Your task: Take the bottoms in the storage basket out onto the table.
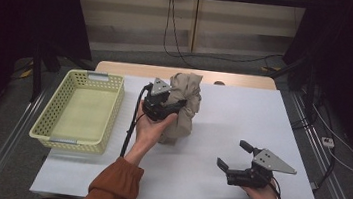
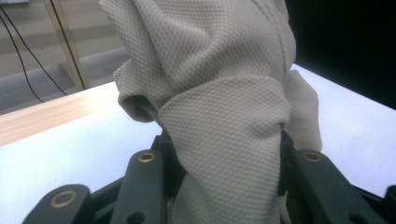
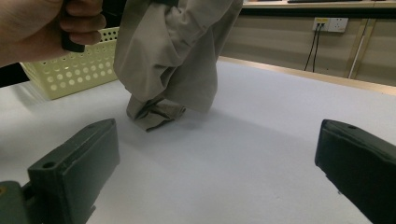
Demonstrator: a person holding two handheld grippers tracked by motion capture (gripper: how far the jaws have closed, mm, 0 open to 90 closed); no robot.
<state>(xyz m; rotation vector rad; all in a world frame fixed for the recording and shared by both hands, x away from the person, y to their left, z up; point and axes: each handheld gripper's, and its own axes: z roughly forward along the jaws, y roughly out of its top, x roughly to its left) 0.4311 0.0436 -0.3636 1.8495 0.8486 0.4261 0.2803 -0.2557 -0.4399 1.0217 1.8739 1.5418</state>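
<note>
**Beige cloth held up by left gripper, right gripper idle**

High view: rust-coloured sleeve (image 1: 113,183) enters at the near edge, left hand (image 1: 150,126) raised over the white table (image 1: 243,117). Left gripper (image 1: 163,105) is clamped on a beige cloth (image 1: 184,105), which hangs bunched near the table's middle, its lower end touching the surface. Right gripper (image 1: 232,156) sits low at the near right, well apart from the cloth, jaws spread with nothing between them. Pale yellow perforated basket (image 1: 80,111) stands at the left edge of the table, nothing visible inside.

Left gripper view: both black jaws press against a thick fold of the cloth (image 2: 224,116), fabric rising out of frame. Table (image 2: 70,144) behind it, wooden strip at the far edge.

Right gripper view: jaws wide apart, bare table (image 3: 243,158) between them. Farther off, the cloth (image 3: 173,60) hangs down, its bottom crumpled on the table. Left hand (image 3: 37,28) upper left, basket (image 3: 74,70) behind it.
</note>
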